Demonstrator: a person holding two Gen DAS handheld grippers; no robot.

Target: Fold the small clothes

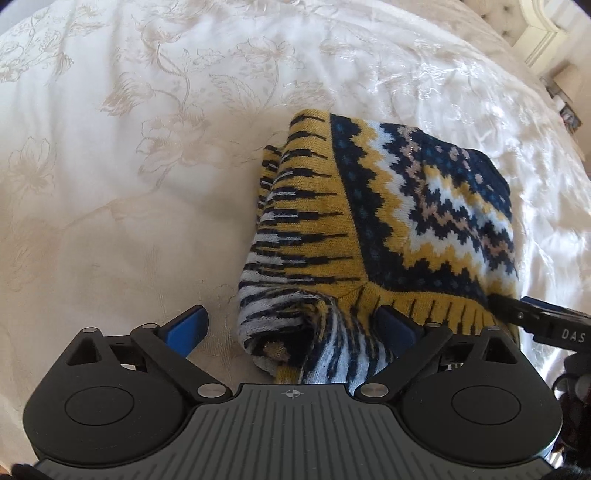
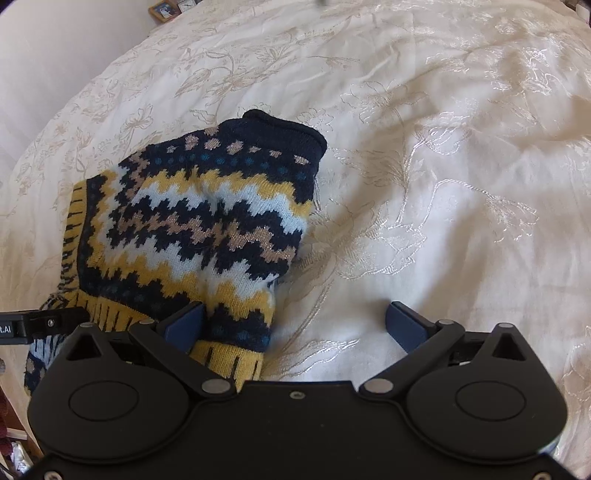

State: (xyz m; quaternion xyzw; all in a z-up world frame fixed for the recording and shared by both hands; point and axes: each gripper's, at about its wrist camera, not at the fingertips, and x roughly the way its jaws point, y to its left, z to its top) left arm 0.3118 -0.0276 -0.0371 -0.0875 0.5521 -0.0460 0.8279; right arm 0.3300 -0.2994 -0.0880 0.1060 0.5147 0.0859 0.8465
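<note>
A small knitted sweater (image 1: 388, 221), navy with yellow, white and tan zigzags, lies folded on the white bedspread. In the left wrist view my left gripper (image 1: 295, 325) is open, its blue fingers (image 1: 190, 326) straddling the sweater's near striped corner without pinching it. The right gripper's black finger (image 1: 535, 317) pokes in at the sweater's right hem. From the right wrist view the sweater (image 2: 199, 229) lies to the left. My right gripper (image 2: 295, 325) is open at the sweater's near right corner, its left finger (image 2: 184, 325) touching the knit, its right finger over bare bedspread.
The floral embroidered bedspread (image 1: 129, 166) stretches wide on all sides of the sweater. A padded headboard and bedside items (image 1: 565, 107) show at the far right of the left view. Picture frames (image 2: 164, 9) stand at the top left of the right view.
</note>
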